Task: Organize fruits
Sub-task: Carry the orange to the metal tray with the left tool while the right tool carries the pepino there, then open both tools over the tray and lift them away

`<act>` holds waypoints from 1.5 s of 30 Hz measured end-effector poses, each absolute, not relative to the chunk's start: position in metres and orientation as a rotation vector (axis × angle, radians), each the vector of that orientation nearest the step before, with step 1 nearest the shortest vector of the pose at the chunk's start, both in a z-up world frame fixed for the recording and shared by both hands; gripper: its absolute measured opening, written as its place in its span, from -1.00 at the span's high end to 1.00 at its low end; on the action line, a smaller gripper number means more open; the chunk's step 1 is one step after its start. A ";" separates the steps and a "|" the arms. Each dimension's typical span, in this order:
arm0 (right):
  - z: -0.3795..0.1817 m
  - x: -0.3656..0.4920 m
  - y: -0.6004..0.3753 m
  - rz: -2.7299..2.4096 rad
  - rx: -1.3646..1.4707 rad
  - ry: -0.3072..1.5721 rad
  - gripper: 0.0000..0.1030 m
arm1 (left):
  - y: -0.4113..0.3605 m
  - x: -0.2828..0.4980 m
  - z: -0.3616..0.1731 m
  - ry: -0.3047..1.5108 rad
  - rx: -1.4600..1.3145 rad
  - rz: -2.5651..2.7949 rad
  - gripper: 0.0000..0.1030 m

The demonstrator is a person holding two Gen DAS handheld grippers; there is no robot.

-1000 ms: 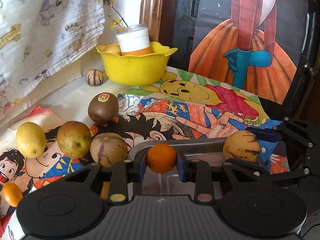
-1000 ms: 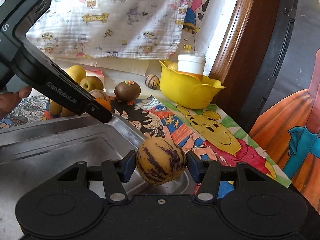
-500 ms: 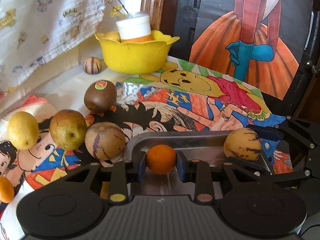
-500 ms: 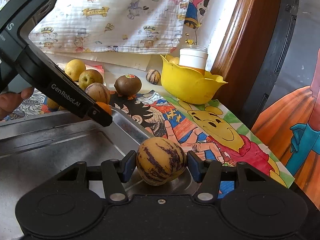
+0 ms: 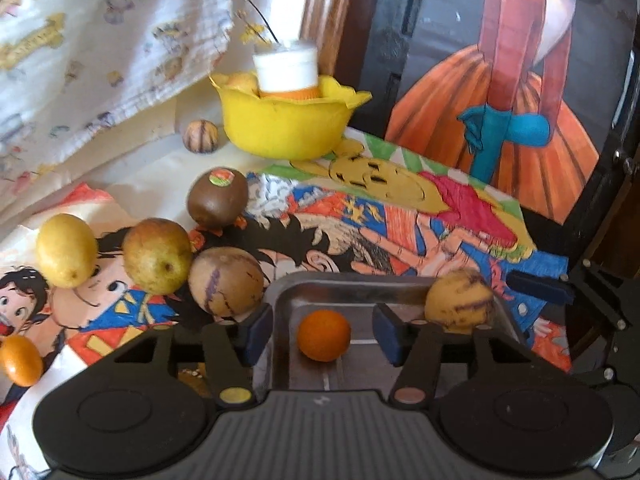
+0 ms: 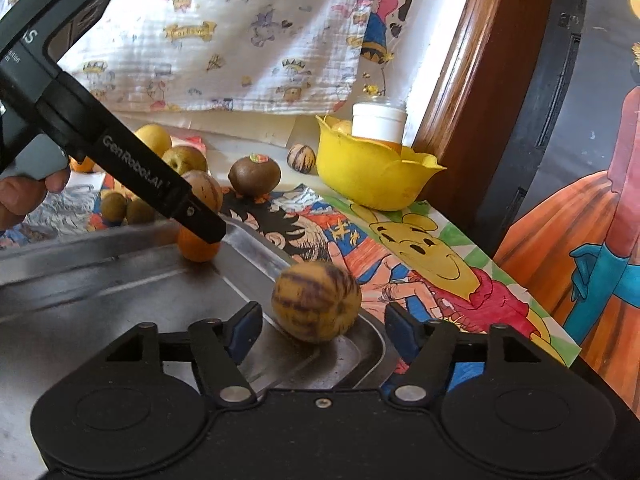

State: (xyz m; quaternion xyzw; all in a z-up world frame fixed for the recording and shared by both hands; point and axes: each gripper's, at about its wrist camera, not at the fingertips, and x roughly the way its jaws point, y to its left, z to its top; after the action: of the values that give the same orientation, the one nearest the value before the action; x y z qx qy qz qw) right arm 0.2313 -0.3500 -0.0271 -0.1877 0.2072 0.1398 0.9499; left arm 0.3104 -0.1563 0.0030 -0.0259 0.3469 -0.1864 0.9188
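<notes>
Two fruits lie in the metal tray [image 5: 352,284]: a small orange [image 5: 324,335] between the wide-spread fingers of the left claw [image 5: 318,334], and a striped yellow melon [image 6: 316,302] at the tray corner, between the wide-spread fingers of the right claw [image 6: 320,320]. Neither is gripped. Left on the desk [image 5: 160,168] are a kiwi [image 5: 217,197], a pear [image 5: 157,255], a lemon [image 5: 66,250], another striped fruit [image 5: 225,282] and a second orange [image 5: 20,360]. Half a second earlier, both claws clamped their fruits; both have since released.
</notes>
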 end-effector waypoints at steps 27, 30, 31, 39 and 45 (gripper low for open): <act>0.028 0.068 -0.300 0.213 -0.103 0.429 -0.99 | -0.066 0.141 0.031 0.584 -0.081 -0.280 -0.99; 0.028 0.053 -0.292 0.199 -0.090 0.448 -0.99 | -0.060 0.126 0.028 0.590 -0.067 -0.278 -0.99; 0.028 0.049 -0.290 0.198 -0.087 0.456 -0.99 | -0.058 0.121 0.027 0.591 -0.064 -0.280 -0.99; 0.020 0.017 -0.265 0.196 -0.070 0.532 -0.99 | -0.039 0.087 0.020 0.609 -0.029 -0.290 -0.99; 0.016 0.004 -0.251 0.196 -0.041 0.579 -0.99 | -0.025 0.075 0.014 0.638 -0.018 -0.283 -0.99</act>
State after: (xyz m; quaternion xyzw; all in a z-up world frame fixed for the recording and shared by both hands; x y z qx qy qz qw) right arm 0.0039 -0.2509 0.0161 -0.0201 0.2848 0.0967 0.9535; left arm 0.0748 -0.0249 0.0136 -0.0090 0.3128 -0.1389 0.9396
